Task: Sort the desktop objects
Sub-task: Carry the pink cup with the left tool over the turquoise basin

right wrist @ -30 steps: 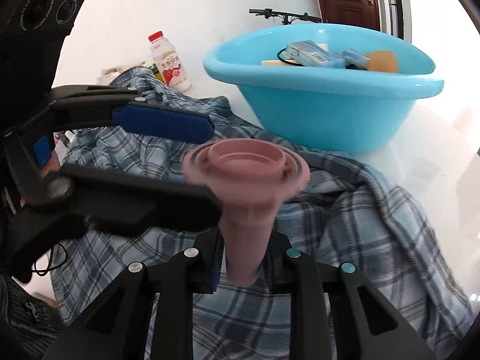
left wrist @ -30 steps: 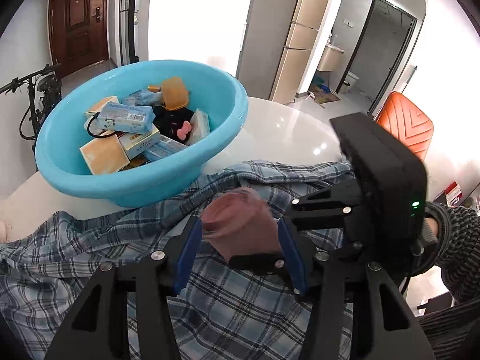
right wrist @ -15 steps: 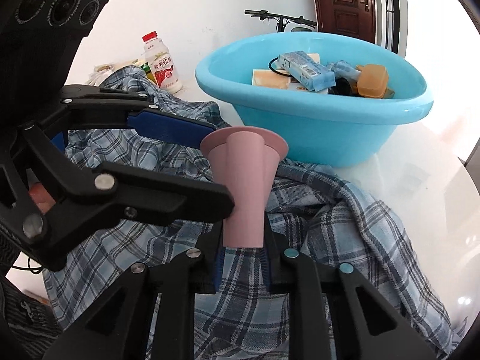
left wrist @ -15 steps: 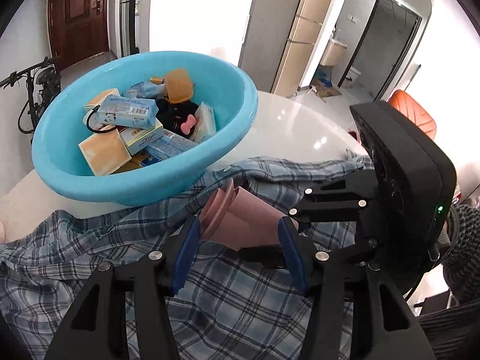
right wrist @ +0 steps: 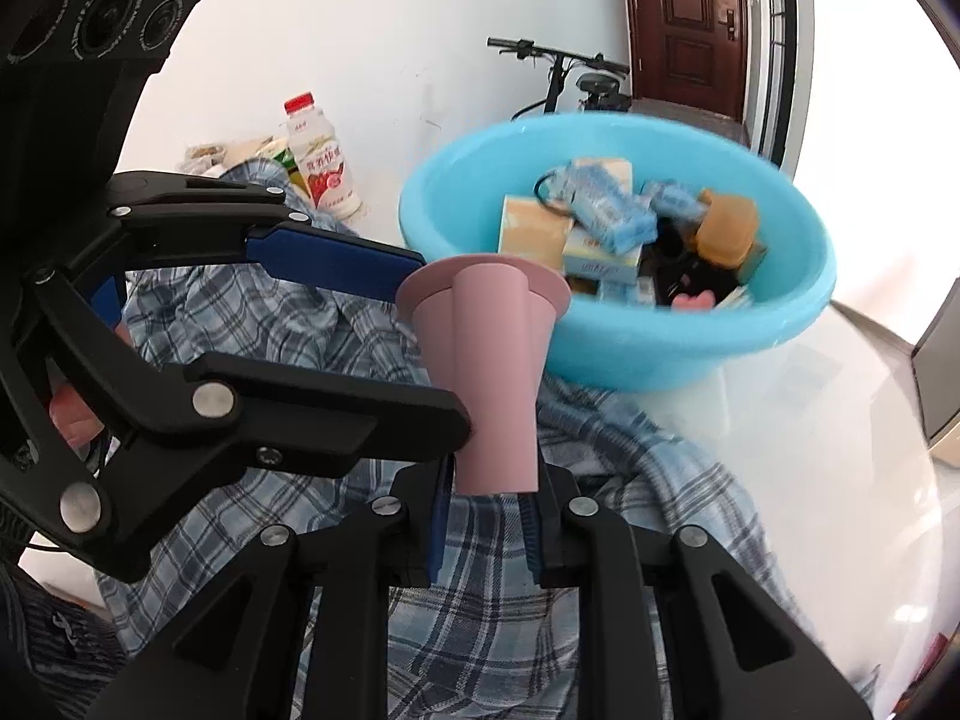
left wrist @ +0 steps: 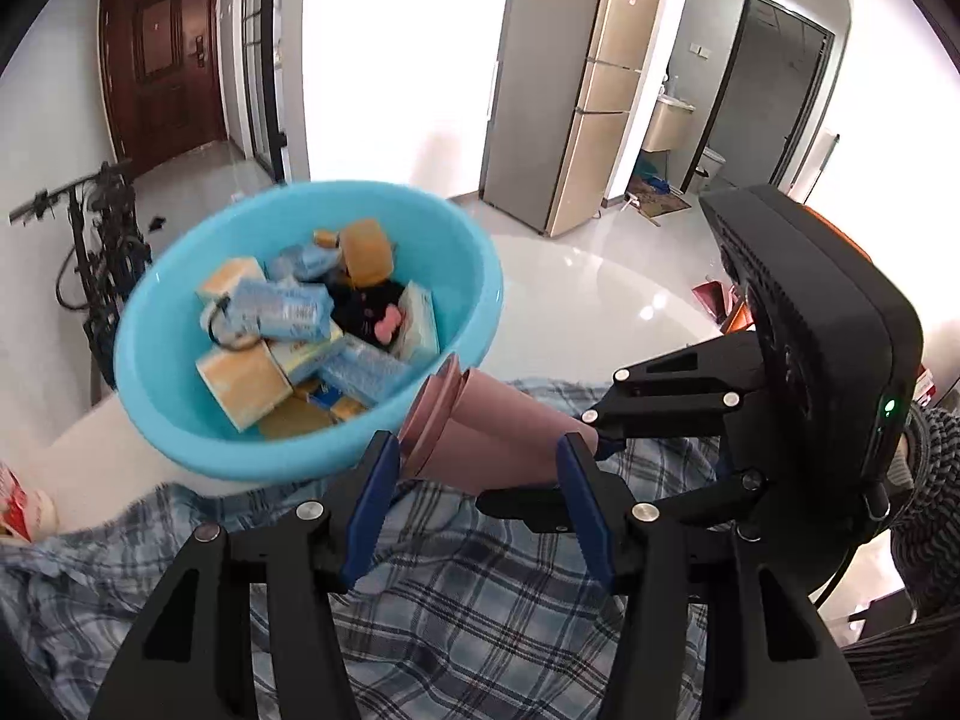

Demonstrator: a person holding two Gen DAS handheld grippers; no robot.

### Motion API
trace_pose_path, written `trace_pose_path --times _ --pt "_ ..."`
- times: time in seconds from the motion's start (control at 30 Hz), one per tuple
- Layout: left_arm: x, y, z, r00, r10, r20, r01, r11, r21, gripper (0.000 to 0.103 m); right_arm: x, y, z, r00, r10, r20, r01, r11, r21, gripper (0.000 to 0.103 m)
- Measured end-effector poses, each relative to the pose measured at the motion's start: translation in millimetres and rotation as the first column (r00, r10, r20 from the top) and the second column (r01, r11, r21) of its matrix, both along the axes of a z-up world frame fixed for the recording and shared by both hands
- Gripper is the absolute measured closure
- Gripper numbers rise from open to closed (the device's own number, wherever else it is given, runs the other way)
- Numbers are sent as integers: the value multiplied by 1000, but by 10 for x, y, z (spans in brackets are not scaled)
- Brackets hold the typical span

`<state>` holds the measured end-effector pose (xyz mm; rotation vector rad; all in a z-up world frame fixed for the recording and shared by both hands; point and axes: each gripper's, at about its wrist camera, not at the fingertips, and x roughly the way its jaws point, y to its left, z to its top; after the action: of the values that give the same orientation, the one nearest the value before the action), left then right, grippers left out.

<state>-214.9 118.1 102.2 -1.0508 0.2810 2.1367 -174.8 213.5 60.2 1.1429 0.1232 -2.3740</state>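
A pink funnel-shaped cup [left wrist: 480,426] [right wrist: 492,372] with a wide flange hangs in the air over a plaid shirt [left wrist: 480,600], just in front of the blue basin [left wrist: 180,420]. My right gripper [right wrist: 492,480] is shut on its narrow lower end. My left gripper [left wrist: 477,447] comes in from the side, and its blue pads [left wrist: 369,498] press on the flange and the body. In the right wrist view the left gripper [right wrist: 441,342] reaches across from the left. The basin [right wrist: 660,348] holds several packets and boxes.
The shirt [right wrist: 510,630] lies crumpled over the white table [left wrist: 600,312]. A milk bottle [right wrist: 318,162] stands by the wall behind it. A bicycle [right wrist: 576,84] leans beyond the basin. A striped sleeve [left wrist: 924,480] shows at the right edge.
Both grippers have risen together with the pink cup, and more of the basin's inside shows. The cup's mouth has tipped away from the right camera toward the basin.
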Motion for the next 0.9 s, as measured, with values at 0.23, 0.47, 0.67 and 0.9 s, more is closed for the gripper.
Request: trace_pose_path --times 0.23,0.47,0.67,0.9 --pt "-179 69 229 998 52 -47 -52 999 14 38 -206 -2 298 998 -40 -41 41 999 30 84" --pt "-647 68 308 992 123 0 -122 988 91 38 -644 103 454 991 -108 -75 111 993 32 84" --pt "-1005 65 361 980 189 -65 -183 979 92 38 -1031 155 506 983 -153 -97 158 987 41 85" --pt "-1516 -10 205 962 271 -38 -267 959 93 38 -1435 107 463 982 -161 -101 168 984 61 98"
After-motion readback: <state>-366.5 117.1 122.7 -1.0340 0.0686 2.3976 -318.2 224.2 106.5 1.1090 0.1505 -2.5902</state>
